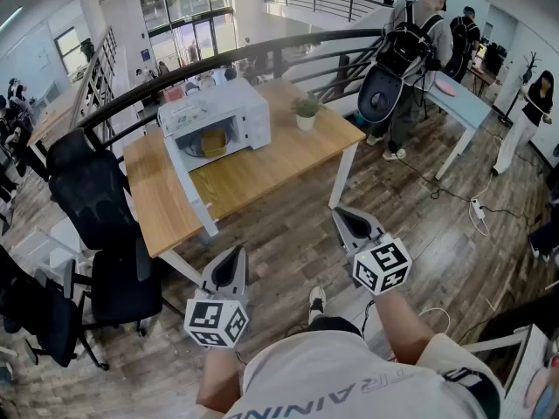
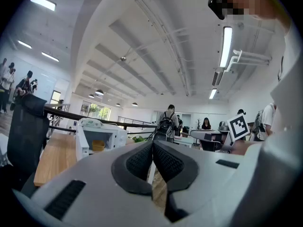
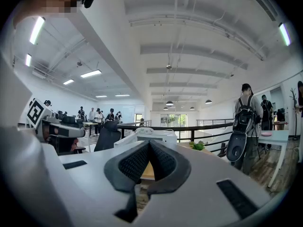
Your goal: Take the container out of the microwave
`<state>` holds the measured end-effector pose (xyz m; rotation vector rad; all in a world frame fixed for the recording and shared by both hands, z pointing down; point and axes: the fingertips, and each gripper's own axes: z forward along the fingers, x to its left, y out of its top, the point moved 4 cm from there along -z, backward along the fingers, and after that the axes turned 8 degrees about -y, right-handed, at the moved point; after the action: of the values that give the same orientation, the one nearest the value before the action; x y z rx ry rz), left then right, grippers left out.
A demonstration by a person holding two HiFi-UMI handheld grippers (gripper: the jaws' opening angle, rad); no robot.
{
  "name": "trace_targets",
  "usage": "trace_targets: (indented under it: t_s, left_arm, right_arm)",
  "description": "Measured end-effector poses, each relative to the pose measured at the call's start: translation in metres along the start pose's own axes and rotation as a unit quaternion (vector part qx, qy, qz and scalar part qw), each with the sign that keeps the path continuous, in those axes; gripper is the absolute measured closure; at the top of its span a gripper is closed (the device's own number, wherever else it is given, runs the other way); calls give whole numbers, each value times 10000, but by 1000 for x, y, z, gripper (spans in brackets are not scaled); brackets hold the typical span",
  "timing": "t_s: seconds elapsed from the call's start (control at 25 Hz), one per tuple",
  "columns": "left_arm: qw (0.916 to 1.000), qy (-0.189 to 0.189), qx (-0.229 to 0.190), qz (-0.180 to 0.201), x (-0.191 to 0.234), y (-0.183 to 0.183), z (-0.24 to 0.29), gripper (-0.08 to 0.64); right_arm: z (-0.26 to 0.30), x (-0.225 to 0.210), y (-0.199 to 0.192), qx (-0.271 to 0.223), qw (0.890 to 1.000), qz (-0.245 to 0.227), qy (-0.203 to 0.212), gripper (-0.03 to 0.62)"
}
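Your left tongs [image 2: 152,144] and right tongs [image 3: 149,144] are both pressed together, empty, level and well short of the table [image 1: 288,160]. The container [image 1: 213,141], yellowish and maybe a bowl, sits inside the open microwave [image 1: 238,110].

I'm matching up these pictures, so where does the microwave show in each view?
Head view: microwave upper left of centre.
Left gripper view: microwave left of centre, above the jaws.
Right gripper view: microwave centre, behind the jaw tips.
Shared landmark: the person with the backpack.
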<state>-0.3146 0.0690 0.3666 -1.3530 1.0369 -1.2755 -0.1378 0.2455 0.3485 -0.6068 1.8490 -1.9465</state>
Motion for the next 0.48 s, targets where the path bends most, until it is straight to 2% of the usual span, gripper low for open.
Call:
trace_targets:
  t_s: [0.48]
  left_arm:
    - [10000,-5,19,-6,-4,2,6,528]
  right_arm:
    - [2,-6,3,-15,10000,-22,-15,571]
